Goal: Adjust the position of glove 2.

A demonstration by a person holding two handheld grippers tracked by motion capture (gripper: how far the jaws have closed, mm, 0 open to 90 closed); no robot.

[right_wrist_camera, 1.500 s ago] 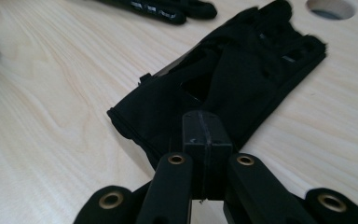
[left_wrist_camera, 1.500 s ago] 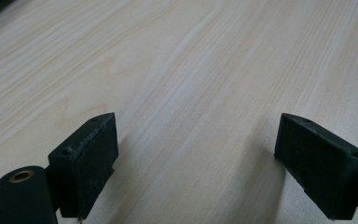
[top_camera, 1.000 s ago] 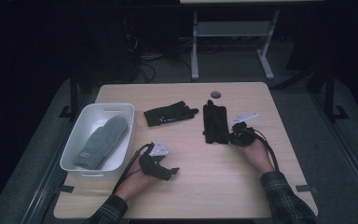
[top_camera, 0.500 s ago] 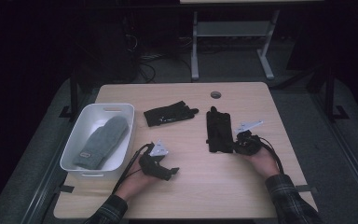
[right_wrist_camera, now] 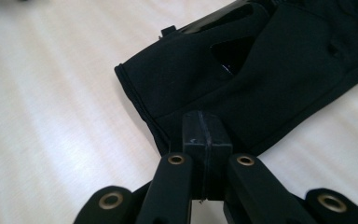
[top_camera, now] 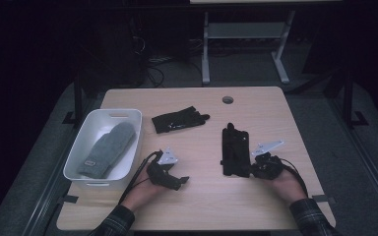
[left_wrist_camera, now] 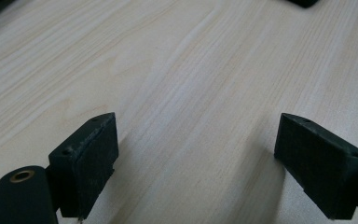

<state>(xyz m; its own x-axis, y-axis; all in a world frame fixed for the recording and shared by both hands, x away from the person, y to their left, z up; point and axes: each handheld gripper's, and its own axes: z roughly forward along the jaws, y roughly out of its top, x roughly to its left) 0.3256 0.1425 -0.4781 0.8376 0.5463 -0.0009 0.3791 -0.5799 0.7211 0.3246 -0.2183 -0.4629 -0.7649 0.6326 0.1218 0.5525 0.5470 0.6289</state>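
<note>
High view first: I count two black gloves on the wooden table [top_camera: 197,201], one grey mitten and one white bin. One black glove [top_camera: 235,152] lies lengthwise at centre right of the frame; the other black glove [top_camera: 178,119] lies crosswise just above centre. The white bin [top_camera: 131,142] sits at the left, and the grey mitten [top_camera: 106,149] lies inside it.

At lower right, the right gripper [top_camera: 254,169] meets the cuff end of the lengthwise glove; in the right gripper view its jaws are pressed together, seemingly pinching the cuff edge, though the pads hide the contact. Lower centre-left, the left gripper [top_camera: 181,182] rests on bare wood, jaws wide apart, holding nothing.
</note>
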